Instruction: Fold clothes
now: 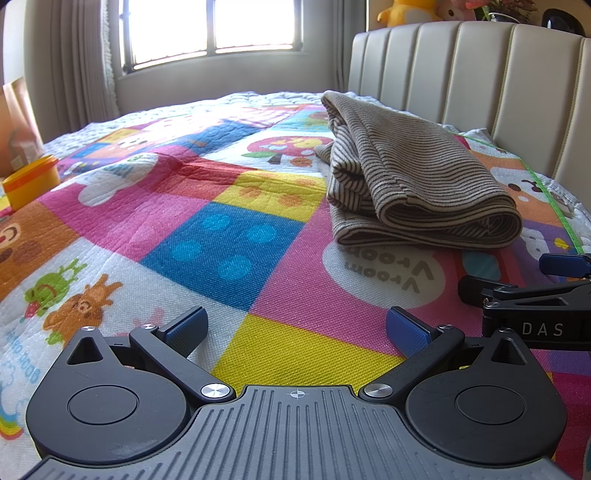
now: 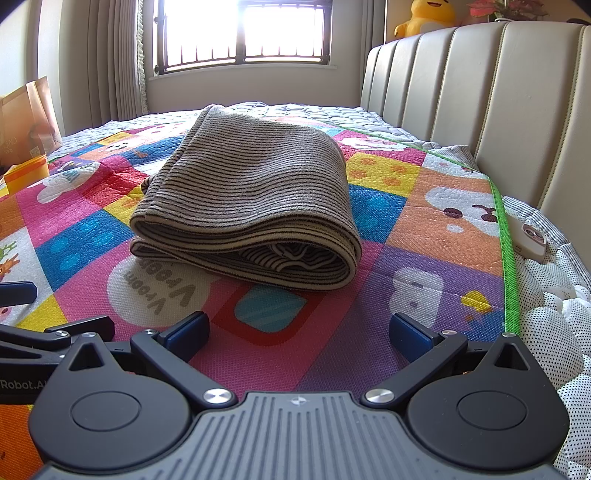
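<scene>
Left gripper (image 1: 297, 330): nearest my lens on that side; I have its fingers spread wide with nothing between them, low over the yellow and pink squares of the play mat (image 1: 236, 236), short of the garment.
Right gripper (image 2: 299, 334): same posture, fingers wide and empty, parked just short of the garment's near edge; its dark frame also shows at the right border of the left view, so the two tools sit side by side.
Striped garment (image 2: 255, 192): the task's thing, a brown-and-cream knit lying on the mat as a thick bundle of several layers, rounded fold facing the right gripper, looser striped layers spilling on the window side.
Why I hold off: both tools are clear of the garment and it already looks folded, so I judge this fold is done or nearly so; any further move would be a tidy of the loose layers.
Surface: quilted mat with cartoon blocks and a green border (image 2: 508, 258), spread over a bed; soft, so cloth will drag rather than slide.
Headboard (image 2: 480, 110): padded, cream, just beyond the garment's right.
Window (image 2: 255, 33): past the garment, very bright, curtains beside it.
Yellow tub (image 1: 31, 181): well left of the garment.
Plush toys (image 2: 428, 16): above the headboard.
</scene>
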`<state>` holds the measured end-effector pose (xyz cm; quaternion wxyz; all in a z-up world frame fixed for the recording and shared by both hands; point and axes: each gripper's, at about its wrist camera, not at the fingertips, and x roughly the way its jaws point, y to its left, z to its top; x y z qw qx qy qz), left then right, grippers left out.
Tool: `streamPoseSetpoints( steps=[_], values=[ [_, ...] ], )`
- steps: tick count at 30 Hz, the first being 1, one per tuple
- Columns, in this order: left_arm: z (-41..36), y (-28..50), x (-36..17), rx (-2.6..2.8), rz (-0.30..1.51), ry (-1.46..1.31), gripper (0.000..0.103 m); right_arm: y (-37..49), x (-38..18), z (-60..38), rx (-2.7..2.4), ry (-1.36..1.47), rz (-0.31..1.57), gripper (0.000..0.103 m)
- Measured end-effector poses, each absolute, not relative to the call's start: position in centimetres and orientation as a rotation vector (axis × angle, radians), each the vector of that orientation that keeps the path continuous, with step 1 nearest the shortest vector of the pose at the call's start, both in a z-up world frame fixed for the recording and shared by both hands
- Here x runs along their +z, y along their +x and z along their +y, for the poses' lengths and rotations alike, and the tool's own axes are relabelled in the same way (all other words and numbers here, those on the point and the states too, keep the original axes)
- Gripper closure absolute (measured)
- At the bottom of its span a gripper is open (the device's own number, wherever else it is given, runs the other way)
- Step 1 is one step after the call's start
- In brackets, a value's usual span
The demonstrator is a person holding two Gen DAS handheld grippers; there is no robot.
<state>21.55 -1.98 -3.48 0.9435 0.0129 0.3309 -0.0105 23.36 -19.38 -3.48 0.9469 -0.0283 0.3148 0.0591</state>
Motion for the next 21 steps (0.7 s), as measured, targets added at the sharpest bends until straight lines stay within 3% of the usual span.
streamPoseSetpoints(
  steps=[10,14,21],
  values=[
    [-1.0,21.8,-2.5,-0.033,0.763,-0.084,0.000,23.3,-3.5,-19.6,0.126,-0.044,0.641,0.000],
    [-2.0,21.6,-2.8,-0.019,0.750,-0.005,0.000,23.3,-3.5,-19.5,0.125,-0.046,0.643,0.000],
    [1.8,20.3,-1.1,-0.035,0.691,-0.169,0.000,23.7,-3.2,-19.2,0.134,-0.074,0.657,0.000]
  ],
)
